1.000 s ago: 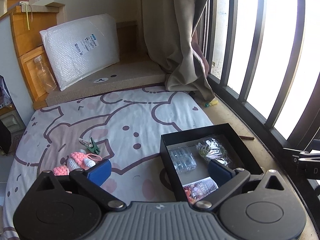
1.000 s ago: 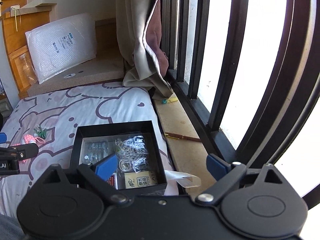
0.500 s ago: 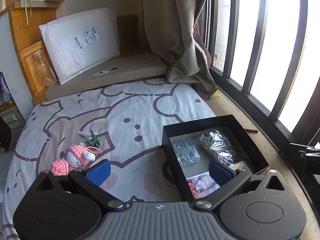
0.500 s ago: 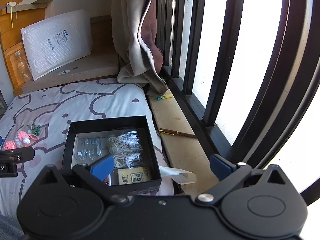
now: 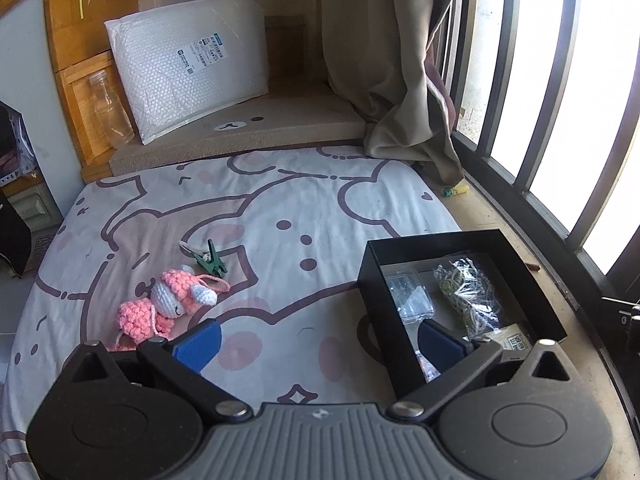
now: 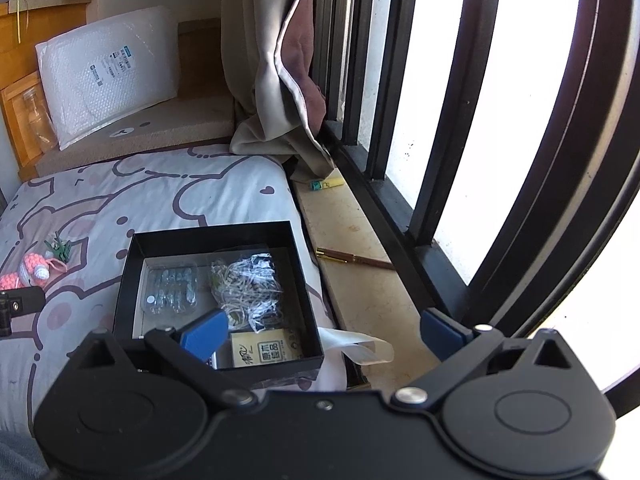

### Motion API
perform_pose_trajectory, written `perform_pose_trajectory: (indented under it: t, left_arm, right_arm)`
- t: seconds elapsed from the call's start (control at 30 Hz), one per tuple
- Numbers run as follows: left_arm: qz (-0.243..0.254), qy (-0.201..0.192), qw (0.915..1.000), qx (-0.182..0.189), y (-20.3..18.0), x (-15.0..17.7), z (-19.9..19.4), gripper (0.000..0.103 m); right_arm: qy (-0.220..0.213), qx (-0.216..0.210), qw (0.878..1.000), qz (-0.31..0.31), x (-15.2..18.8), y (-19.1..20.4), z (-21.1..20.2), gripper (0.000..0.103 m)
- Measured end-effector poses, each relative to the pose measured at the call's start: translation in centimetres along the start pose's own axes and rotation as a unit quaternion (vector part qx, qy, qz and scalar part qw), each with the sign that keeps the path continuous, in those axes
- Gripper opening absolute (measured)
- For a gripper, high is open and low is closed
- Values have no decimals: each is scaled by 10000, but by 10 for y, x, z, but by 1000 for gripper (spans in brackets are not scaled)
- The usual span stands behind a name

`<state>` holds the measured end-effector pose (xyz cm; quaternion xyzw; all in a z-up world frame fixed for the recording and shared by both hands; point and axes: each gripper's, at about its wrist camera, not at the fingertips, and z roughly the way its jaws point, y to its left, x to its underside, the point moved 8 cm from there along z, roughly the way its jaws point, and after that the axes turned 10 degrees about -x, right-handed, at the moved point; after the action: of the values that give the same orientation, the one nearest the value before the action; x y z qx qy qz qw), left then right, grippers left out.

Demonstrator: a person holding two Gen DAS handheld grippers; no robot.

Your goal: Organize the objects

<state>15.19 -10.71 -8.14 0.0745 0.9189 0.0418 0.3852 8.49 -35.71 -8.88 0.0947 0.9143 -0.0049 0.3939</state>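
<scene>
**Box on bed edge, both tongs spread and empty**

Box (image 6: 124, 276), black, open-topped, sits on the bed (image 5: 280, 200) at its window side, next to the ledge (image 6: 360, 280). Inside: clear blister pack (image 6: 172, 286), bag of rubber bands (image 6: 248, 284), printed card (image 6: 266, 350) at the near wall. Pink crochet toy (image 5: 168, 304) lies on the sheet well left of the box, green clip (image 5: 212, 260) just behind it. Pen (image 6: 354, 258) on the ledge, apart from the box. Left tongs (image 5: 318, 340) released, hovering over the sheet with one fingertip over the box's near corner. Right tongs (image 6: 324, 330) released, straddling the box's right wall and the ledge. White padded envelope (image 5: 192, 64) leans at the bed head, curtain (image 5: 400, 60) to its right.
</scene>
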Motion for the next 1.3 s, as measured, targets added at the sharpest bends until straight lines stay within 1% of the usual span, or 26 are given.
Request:
perform_pose_trajectory:
  t: [0.2,0.47,0.8,1.03,1.3]
  left_arm:
    - [-121,14,9997,-199,28,-1,3,103]
    - [-263,42,9985,-485,66,-1,6,103]
    - [-395,64,9965,-732,102,2,7,103]
    - [-515,58,9950,-856,121,5,4,103]
    - [-617,6,9933,-974,138,10,0,103]
  right_arm:
    - [14,-227,9997,-131,-7,27,12,103]
    - [-43,-557,9980,-298,-21,74,24,103]
    - [-71,-929,9940,-572,-26,126,32,103]
    - [-52,-998,9925,-699,-24,146,32,103]
    - [-106,-1051,9919,-710,-22,159,28,103]
